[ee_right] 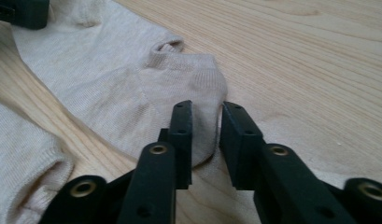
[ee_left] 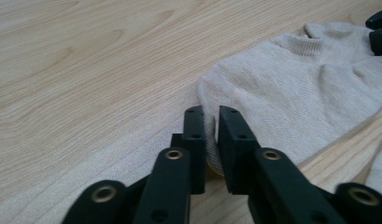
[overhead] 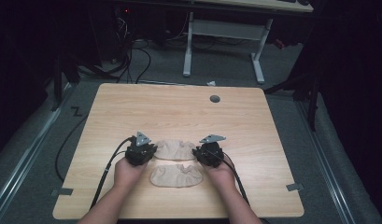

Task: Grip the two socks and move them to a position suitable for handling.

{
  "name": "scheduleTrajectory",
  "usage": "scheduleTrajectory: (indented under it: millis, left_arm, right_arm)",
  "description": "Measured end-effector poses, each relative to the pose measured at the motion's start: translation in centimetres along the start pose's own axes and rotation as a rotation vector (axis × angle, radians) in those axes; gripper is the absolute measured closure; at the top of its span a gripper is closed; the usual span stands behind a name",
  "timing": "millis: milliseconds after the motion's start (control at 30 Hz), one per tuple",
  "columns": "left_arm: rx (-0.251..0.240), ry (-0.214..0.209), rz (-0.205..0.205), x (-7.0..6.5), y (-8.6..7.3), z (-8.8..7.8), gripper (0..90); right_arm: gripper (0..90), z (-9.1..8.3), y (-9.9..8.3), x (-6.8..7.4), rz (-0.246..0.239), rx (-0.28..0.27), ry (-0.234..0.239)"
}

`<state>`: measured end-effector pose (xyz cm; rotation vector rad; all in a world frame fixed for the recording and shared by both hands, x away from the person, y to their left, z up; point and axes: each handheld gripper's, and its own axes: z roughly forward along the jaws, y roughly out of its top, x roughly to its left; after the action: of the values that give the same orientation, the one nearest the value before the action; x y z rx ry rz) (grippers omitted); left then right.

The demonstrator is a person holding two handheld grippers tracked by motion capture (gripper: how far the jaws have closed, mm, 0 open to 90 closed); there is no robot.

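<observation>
Two beige ankle socks lie side by side on the wooden table (overhead: 132, 107). The far sock (overhead: 174, 148) stretches between my two grippers, and the near sock (overhead: 177, 176) lies loose just in front of it. My left gripper (overhead: 141, 153) (ee_left: 211, 116) is shut on the far sock's (ee_left: 291, 88) left end, with cloth pinched between its pads. At the sock's other end my right gripper (overhead: 208, 151) (ee_right: 206, 109) is shut on the far sock (ee_right: 132, 84), its jaws a little wider around the thicker cloth. The near sock (ee_right: 20, 172) (ee_left: 380, 172) stays untouched.
A grey round cable hole (overhead: 215, 99) sits near the table's far edge. Tape marks (overhead: 62, 192) (overhead: 294, 187) lie by the near corners. Beyond the table stand white desk legs (overhead: 187, 51) and floor cables (overhead: 137, 60). Bare wood lies left, right and beyond the socks.
</observation>
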<state>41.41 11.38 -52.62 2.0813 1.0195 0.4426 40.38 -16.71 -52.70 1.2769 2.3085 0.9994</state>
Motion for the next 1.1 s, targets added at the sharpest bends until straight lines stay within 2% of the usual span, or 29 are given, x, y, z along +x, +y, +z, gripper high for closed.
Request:
scheduleTrajectory:
  millis: [100,333,600,733,833,967,1067,1100]
  left_arm:
    - [-0.009,0.004,0.007,-0.2,0.0,0.0,86.4]
    - [-0.037,0.001,0.008,-0.5,0.1,-1.1,86.9]
    - [-0.061,-0.021,0.034,-2.1,0.0,-4.9,86.9]
    - [-0.079,-0.052,0.043,-2.8,-0.3,-6.9,86.9]
    - [-0.077,-0.083,0.044,-3.5,-0.8,-8.0,86.9]
    - [-0.089,-0.129,0.047,-4.3,-1.5,-8.6,86.9]
    - [-0.084,-0.124,0.073,-4.7,-2.1,-8.7,86.9]
    - [-0.08,-0.136,0.061,-4.7,-2.4,-8.7,86.9]
  right_arm:
    - [86.1,0.0,0.0,0.3,-0.01,0.0,0.001]
    - [86.8,-1.1,0.2,0.4,-0.014,-0.043,0.004]
    - [86.7,-4.0,-0.2,1.6,-0.05,-0.11,0.024]
    - [86.7,-6.1,-0.4,2.7,-0.068,-0.147,0.038]
    - [86.7,-7.1,-0.9,3.4,-0.091,-0.148,0.049]
    - [86.7,-8.2,-2.0,4.2,-0.122,-0.146,0.054]
    - [86.7,-8.6,-2.8,4.5,-0.133,-0.133,0.055]
    - [86.7,-8.6,-3.1,4.5,-0.133,-0.126,0.053]
